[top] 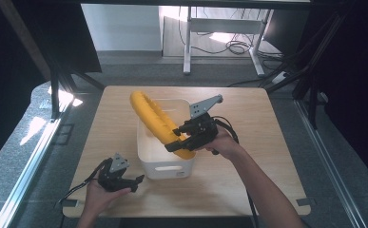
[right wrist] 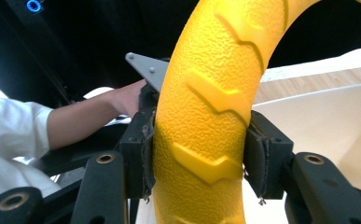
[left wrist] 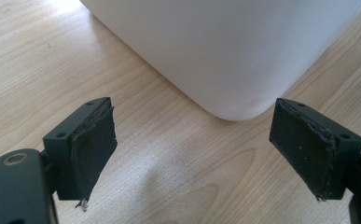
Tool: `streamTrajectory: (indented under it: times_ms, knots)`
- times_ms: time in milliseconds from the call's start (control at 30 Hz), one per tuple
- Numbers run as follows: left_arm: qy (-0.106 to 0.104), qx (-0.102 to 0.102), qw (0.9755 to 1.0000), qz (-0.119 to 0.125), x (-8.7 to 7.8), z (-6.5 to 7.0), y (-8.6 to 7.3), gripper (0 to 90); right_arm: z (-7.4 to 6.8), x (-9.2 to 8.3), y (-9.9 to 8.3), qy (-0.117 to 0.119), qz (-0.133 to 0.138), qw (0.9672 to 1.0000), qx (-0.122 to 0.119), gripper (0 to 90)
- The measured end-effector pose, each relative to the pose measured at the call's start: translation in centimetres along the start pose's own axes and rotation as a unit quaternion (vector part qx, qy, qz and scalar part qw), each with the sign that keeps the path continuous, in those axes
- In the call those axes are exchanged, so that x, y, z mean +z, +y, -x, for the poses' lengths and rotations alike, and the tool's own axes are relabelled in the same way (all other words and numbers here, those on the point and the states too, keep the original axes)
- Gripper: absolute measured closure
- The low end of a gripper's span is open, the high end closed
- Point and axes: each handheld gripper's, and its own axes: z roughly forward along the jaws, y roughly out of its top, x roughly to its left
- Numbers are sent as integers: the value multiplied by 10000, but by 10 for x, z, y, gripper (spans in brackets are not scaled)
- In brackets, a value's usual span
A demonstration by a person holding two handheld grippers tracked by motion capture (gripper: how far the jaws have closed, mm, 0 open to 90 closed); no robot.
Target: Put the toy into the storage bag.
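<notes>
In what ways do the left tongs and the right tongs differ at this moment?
The left tongs are open and hold nothing; the right tongs are shut on the yellow ring. The left tongs sit low over the table beside the white bin; the right tongs are raised above it. Both have black padded jaws.

Looks like a lab/test rig to me, not a home. I'm at a small wooden table (top: pixel 248 180) on grey carpet (top: pixel 20 156), boxed in by black frame struts (top: pixel 53 90) w/ dark panels. Behind: white desk legs (top: pixel 187 42) & loose cables (top: pixel 238 46) on the floor.
</notes>
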Motion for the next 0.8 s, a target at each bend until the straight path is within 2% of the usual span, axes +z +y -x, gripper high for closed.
streamTrajectory:
  times_ms: [133, 233, 400, 500, 533, 567, 600, 633, 800]
  knots:
    - [3, 19, 10000, -31, 0, 0, 0, 146, 3, -2, -4, -45, -5, 10000, 0, 490]
    - [6, 28, 10000, -38, 0, 0, 0, 146, 3, -4, -8, -261, -1, 9996, -100, 468]
    - [3, 24, 10000, -42, 1, 0, 0, 146, 4, -6, -9, -444, -53, 9989, -155, 445]
    - [4, 28, 10000, -49, 1, 0, 0, 146, 2, -8, -10, -635, -23, 9978, -187, 388]
    - [2, 30, 10000, -50, 1, 0, 0, 146, 2, -8, -10, -635, -23, 9978, -187, 388]
    - [5, 31, 10000, -45, 0, 0, 0, 146, 0, -10, -10, -748, 56, 9970, -196, 360]
    - [5, 31, 10000, -45, 0, 0, 0, 145, 0, -10, -10, -748, 56, 9970, -196, 360]
    - [9, 27, 10000, -39, 0, -1, 0, 145, -3, -13, -12, -855, 214, 9959, -220, 337]
    - [6, 21, 10000, -27, 0, -1, 0, 145, -8, -25, -17, -1055, 482, 9930, -208, 316]
